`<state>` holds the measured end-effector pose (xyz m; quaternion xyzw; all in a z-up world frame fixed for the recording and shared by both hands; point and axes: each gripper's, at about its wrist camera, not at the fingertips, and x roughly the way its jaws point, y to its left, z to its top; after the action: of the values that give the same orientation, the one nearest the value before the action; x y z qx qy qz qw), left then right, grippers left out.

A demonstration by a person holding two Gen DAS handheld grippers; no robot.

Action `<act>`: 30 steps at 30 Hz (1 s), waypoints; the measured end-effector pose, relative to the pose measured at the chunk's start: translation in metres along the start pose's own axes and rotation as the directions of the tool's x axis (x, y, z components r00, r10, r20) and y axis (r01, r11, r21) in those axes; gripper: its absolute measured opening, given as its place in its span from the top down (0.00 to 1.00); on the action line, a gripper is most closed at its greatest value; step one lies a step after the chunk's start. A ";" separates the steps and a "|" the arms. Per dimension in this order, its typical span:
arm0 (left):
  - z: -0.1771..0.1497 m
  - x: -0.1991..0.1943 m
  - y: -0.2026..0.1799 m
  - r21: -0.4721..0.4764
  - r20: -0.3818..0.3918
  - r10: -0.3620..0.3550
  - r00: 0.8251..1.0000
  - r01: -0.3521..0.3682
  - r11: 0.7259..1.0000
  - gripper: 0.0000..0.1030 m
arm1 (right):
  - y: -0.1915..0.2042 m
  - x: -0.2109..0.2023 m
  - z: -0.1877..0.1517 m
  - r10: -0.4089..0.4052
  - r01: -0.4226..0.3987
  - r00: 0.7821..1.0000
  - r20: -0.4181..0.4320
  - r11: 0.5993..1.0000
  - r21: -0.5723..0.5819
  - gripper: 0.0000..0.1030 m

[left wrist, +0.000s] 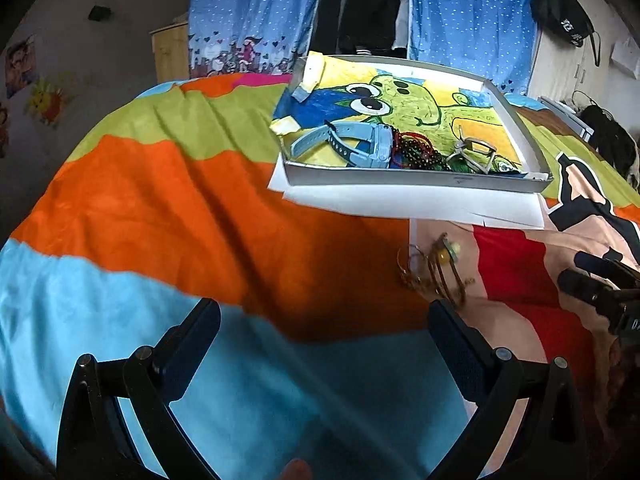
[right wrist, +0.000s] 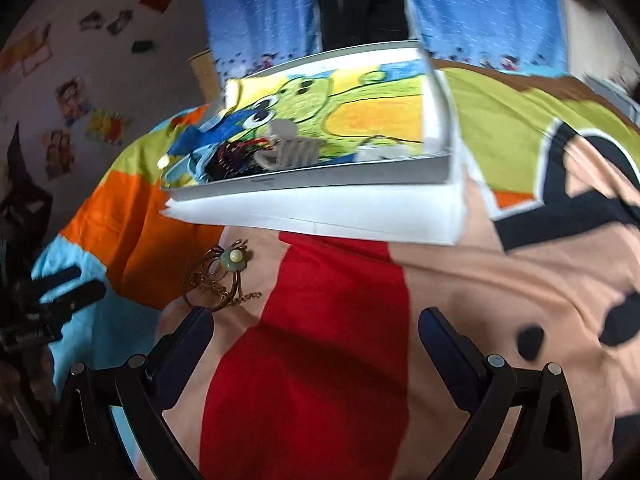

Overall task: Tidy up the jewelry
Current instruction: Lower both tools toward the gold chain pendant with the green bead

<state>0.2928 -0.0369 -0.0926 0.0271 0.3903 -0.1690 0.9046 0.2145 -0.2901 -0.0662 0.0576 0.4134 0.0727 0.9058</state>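
A shallow grey tray (left wrist: 400, 178) (right wrist: 320, 182) lined with a green cartoon drawing lies on the bed on white paper. Inside it sit a light-blue watch (left wrist: 344, 146) (right wrist: 184, 170), dark red and green beads (left wrist: 416, 152) (right wrist: 236, 158) and a metal clip (left wrist: 474, 152) (right wrist: 288, 148). In front of the tray, gold bangles with a pale green stone (left wrist: 438, 270) (right wrist: 224, 276) rest on the bedcover. My left gripper (left wrist: 324, 320) is open above the blue and orange cloth, left of the bangles. My right gripper (right wrist: 316, 328) is open over the red patch, right of the bangles.
The bedcover (left wrist: 160, 200) is wrinkled, in bright colour patches. Blue dotted curtains (left wrist: 248, 8) hang behind the bed, with a wooden cabinet (left wrist: 170, 54) at the left. The right gripper's fingers (left wrist: 592, 284) show at the left view's edge, the left gripper's fingers (right wrist: 64, 292) at the right view's edge.
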 end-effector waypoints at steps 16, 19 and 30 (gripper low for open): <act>0.017 0.037 -0.001 -0.003 -0.027 -0.188 0.982 0.188 0.982 0.25 | 0.011 0.043 0.004 0.089 -0.092 0.994 -0.064 0.994 -0.058 0.30; 0.021 0.045 -0.001 -0.006 -0.044 -0.230 0.972 0.230 0.973 0.40 | 0.015 0.046 0.006 0.103 -0.108 0.992 -0.066 0.992 -0.070 0.38; 0.034 0.081 -0.019 0.058 -0.149 -0.332 0.932 0.343 0.938 0.69 | 0.026 0.064 0.002 0.108 -0.136 0.980 -0.167 0.976 -0.169 0.59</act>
<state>0.3616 -0.0841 -0.1257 0.0090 0.4430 -0.3358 0.8312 0.2553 -0.2532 -0.1080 -0.0047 0.4707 0.1696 0.8659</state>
